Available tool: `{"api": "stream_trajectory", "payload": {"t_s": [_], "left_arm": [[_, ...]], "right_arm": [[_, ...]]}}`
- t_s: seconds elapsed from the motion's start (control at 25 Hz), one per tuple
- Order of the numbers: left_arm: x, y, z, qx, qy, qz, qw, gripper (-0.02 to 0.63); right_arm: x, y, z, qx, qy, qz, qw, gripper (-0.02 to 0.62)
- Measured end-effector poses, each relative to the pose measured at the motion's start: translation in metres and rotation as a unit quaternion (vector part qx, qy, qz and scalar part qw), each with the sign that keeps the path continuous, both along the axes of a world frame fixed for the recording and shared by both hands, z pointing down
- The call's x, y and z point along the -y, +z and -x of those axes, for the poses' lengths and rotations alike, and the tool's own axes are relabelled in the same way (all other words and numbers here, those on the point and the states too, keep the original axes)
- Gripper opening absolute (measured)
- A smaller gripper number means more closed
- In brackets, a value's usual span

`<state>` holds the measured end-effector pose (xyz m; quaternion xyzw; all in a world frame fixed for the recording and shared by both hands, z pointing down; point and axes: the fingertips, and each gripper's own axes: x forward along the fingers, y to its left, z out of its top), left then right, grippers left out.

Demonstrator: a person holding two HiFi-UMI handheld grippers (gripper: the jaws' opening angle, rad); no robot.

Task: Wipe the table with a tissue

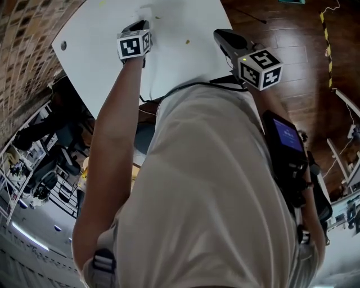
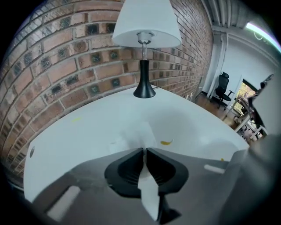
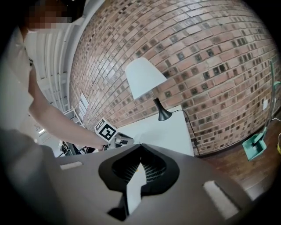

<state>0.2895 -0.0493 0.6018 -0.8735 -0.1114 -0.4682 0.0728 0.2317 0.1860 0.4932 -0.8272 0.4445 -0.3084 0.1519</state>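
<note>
My left gripper [image 1: 143,23] is shut on a white tissue [image 2: 145,135], which sticks out ahead of the jaws and rests on the white table [image 2: 88,132]. In the head view the tissue [image 1: 147,12] lies just beyond the gripper near the table's far part [image 1: 185,62]. Two small yellow specks [image 2: 166,142] sit on the tabletop close to the tissue. My right gripper [image 1: 219,35] hovers over the table's right side, apart from the tissue. Its jaws [image 3: 140,146] meet at the tips; a white sliver shows behind them and I cannot tell what it is.
A lamp [image 2: 145,52] with a white shade and black base stands at the table's far edge against the brick wall [image 3: 210,57]. Wooden floor [image 1: 292,34] lies to the right. A teal dustpan [image 3: 253,147] leans by the wall. Desks and chairs [image 1: 50,174] crowd the left.
</note>
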Motion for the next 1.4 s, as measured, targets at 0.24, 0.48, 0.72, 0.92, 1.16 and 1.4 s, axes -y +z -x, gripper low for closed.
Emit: {"api": "stream_trajectory", "payload": {"t_s": [0.24, 0.48, 0.72, 0.92, 1.16, 1.4], "left_arm": [[-0.011, 0.002, -0.013, 0.004, 0.041, -0.017, 0.9990, 0.028], [-0.027, 0.008, -0.011, 0.014, 0.075, -0.022, 0.9968, 0.026], [-0.056, 0.012, -0.004, 0.010, 0.102, -0.011, 0.9947, 0.026], [-0.092, 0.012, 0.008, 0.014, 0.139, 0.004, 0.9902, 0.026], [-0.138, 0.014, 0.025, 0.028, 0.176, 0.037, 0.9833, 0.026], [-0.169, 0.016, 0.039, 0.068, 0.224, 0.055, 0.9707, 0.026]], "right_arm": [[-0.023, 0.005, -0.003, 0.006, 0.038, 0.003, 0.999, 0.008], [-0.026, 0.008, -0.005, 0.008, 0.057, -0.003, 0.998, 0.008], [-0.025, 0.007, -0.003, 0.009, 0.055, -0.003, 0.998, 0.008], [-0.022, 0.006, -0.004, 0.007, 0.052, -0.003, 0.999, 0.008], [-0.022, 0.005, -0.005, 0.004, 0.046, -0.002, 0.999, 0.008], [-0.023, 0.003, -0.006, 0.001, 0.044, -0.002, 0.999, 0.008]]}}
